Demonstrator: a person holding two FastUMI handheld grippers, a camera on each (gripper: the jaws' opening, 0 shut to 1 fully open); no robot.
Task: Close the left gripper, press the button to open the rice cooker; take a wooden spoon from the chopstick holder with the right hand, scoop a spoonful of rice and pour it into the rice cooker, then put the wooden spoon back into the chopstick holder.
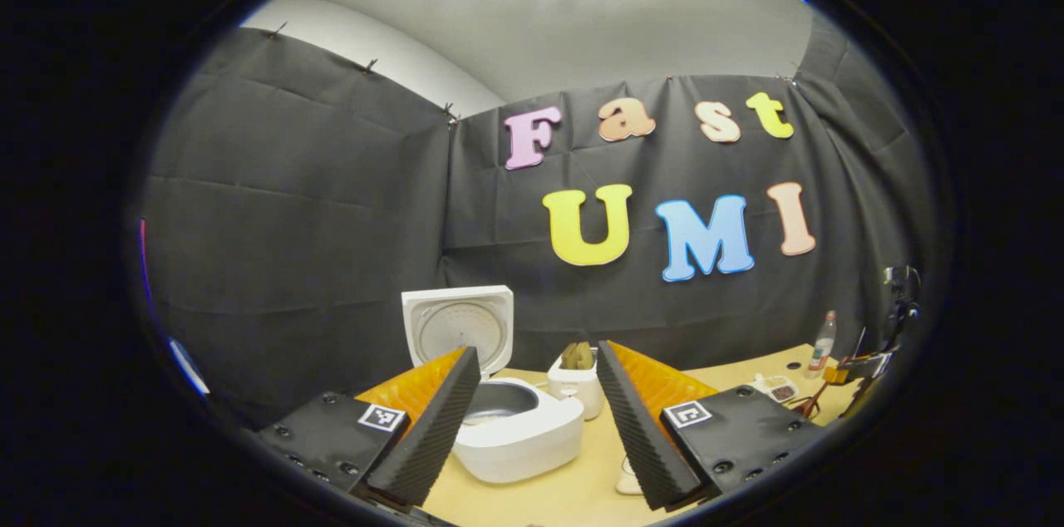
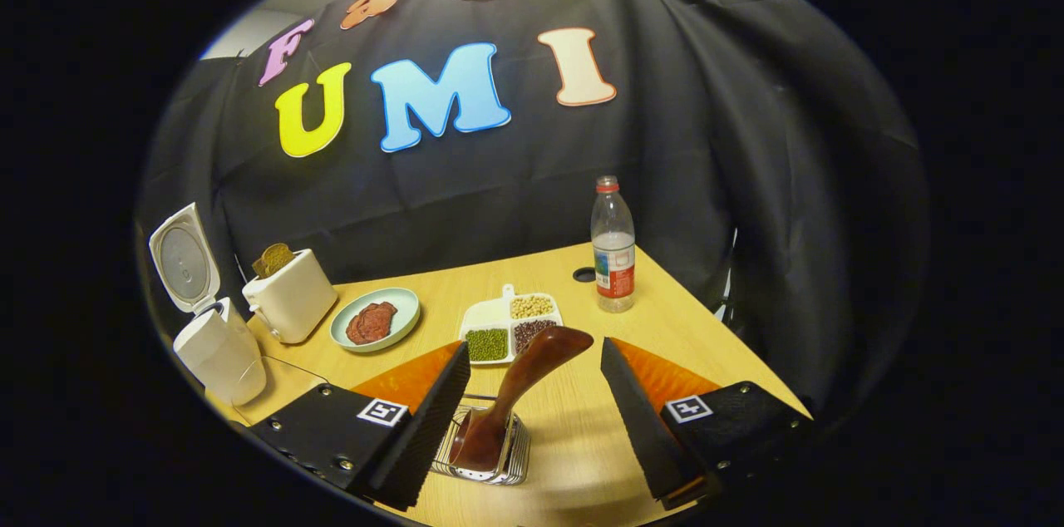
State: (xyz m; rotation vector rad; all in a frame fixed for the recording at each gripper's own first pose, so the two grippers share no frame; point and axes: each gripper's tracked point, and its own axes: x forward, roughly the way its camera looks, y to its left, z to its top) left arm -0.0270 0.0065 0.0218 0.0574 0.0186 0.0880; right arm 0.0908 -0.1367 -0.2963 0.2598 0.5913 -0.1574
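Left gripper view: gripper (image 1: 539, 419) with its two fingers spread wide, nothing between them.
Rice cooker (image 1: 515, 427): white, on the wooden table (image 1: 582, 485) just past the fingertips, lid (image 1: 459, 326) standing upright and open, grey inner pot exposed.
Toaster (image 1: 577, 384): white, just right of the cooker, bread in its slots.
Bottle (image 1: 823, 342): far right on the table.

Right gripper view: right gripper (image 2: 536, 419) wide open, gripping nothing.
Wooden spoon (image 2: 519, 394): dark brown, standing tilted in the wire chopstick holder (image 2: 486, 452), between the fingers but touched by neither.
Divided dish (image 2: 509, 327): white, holding green, pale and dark grains, behind the holder.
Plate (image 2: 376, 319): green, with a reddish piece, left of the dish.
Cooker and toaster: far left, lid up.
Bottle: upright near the back edge.
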